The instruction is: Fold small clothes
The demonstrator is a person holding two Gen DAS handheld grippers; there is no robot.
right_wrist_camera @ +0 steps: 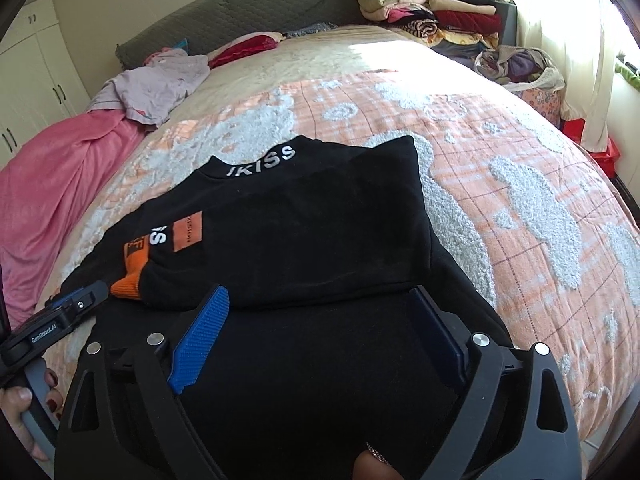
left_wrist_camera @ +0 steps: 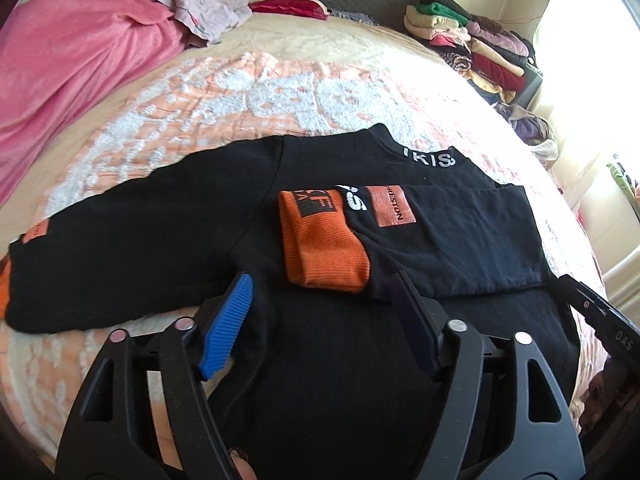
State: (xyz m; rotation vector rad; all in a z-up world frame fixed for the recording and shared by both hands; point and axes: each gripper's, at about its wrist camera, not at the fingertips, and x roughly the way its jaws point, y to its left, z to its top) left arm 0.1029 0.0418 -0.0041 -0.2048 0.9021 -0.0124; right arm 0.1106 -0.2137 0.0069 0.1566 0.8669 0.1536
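A black sweatshirt with "IKISS" on its collar lies flat on the bed. One sleeve is folded across the chest, and its orange cuff rests near the middle. The other sleeve stretches out flat to the left in the left wrist view. My left gripper hovers open over the lower body of the shirt, just below the orange cuff. My right gripper stands open at the lower edge of the folded sleeve, with only flat fabric under its blue pads. Neither gripper holds cloth.
The bed has an orange and white bedspread. A pink blanket and a lilac garment lie at the far left. Folded clothes are stacked by the grey headboard. A bag of clothes sits beside the bed.
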